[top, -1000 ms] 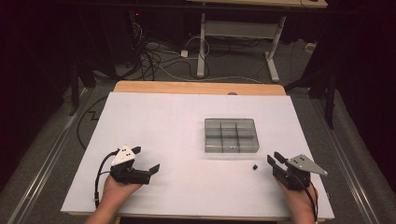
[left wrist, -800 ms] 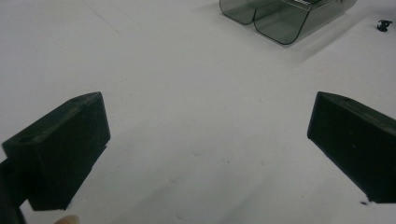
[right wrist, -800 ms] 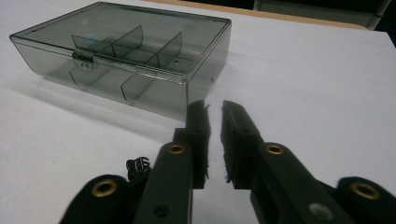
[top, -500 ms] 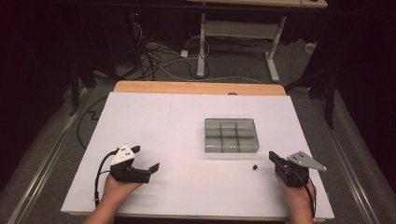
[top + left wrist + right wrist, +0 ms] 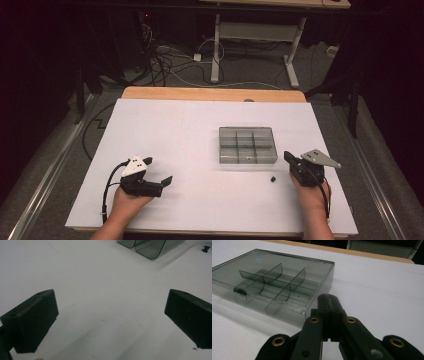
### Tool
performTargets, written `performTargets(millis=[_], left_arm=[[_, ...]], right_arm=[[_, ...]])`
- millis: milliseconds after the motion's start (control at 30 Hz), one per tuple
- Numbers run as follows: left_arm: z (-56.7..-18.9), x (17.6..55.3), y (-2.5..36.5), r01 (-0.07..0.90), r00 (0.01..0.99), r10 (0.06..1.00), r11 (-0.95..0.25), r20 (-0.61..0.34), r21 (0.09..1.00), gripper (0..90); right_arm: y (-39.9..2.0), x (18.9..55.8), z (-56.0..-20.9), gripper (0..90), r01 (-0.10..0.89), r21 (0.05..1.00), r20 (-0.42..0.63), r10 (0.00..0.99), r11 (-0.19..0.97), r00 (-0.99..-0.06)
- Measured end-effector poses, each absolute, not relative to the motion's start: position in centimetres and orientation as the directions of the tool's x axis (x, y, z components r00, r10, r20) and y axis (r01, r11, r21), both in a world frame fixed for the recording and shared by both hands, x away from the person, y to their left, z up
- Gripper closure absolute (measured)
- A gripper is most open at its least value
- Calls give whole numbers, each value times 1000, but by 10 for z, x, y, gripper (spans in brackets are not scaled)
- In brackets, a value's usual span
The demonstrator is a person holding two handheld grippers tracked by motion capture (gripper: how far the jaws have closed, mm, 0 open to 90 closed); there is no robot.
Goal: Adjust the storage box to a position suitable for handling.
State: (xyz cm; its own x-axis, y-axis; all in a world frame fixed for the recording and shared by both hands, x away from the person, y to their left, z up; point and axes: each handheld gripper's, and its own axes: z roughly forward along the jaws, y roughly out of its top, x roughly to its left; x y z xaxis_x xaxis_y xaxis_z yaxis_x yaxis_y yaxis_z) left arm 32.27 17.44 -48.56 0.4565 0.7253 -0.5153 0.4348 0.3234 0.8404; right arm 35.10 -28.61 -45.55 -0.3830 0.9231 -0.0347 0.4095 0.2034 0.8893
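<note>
The right gripper [image 5: 290, 159] is held with its jaws pressed together, nothing between them, having just been closing. The smoky compartment box [image 5: 247, 144] is found just ahead of its tips and slightly to one side, close but not touched. A small black part [image 5: 273, 178] is seen on the white table [image 5: 165, 130] just beside this gripper, apart from the box. The left gripper [image 5: 157, 174] is kept well apart from both, jaws spread wide over bare table.

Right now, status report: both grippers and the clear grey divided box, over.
Left gripper open, empty. Right gripper shut, empty, beside the clear grey divided plastic box. Small black part loose on the white table. Nothing blocking.
</note>
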Motion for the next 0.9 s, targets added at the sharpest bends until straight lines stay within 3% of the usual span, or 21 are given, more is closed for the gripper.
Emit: performTargets(millis=[900], left_arm=[[-486, 323, 176, 424, 455, 712, 355, -535, 833, 0]], right_arm=[[-287, 431, -464, 900, 485, 863, 43, 936, 142, -350]])
